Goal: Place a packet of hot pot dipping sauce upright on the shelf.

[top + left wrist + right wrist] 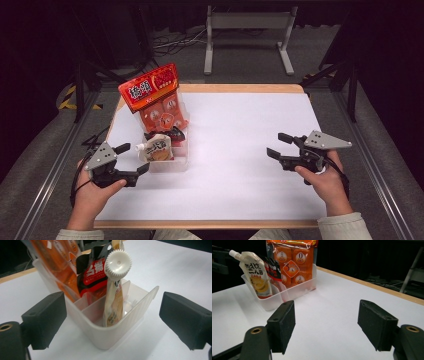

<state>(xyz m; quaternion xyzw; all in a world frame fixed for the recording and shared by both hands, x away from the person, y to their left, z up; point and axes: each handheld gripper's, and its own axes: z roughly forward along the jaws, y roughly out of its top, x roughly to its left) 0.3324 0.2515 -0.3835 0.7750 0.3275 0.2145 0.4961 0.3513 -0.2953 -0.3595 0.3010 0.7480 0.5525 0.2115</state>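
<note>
While both grippers' fingers gape empty, clear divided bin point(170, 164) holds spouted pouch point(156, 148), orange pack point(157, 102), perhaps dark sachet point(169, 134).

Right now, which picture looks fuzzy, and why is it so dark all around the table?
In the left gripper view the spout pouch's white cap sits very close and looks soft, like the black claw pads. In the high view light falls on the white table while the room behind stays black. In the right gripper view the orange snack bag shows glare.
</note>
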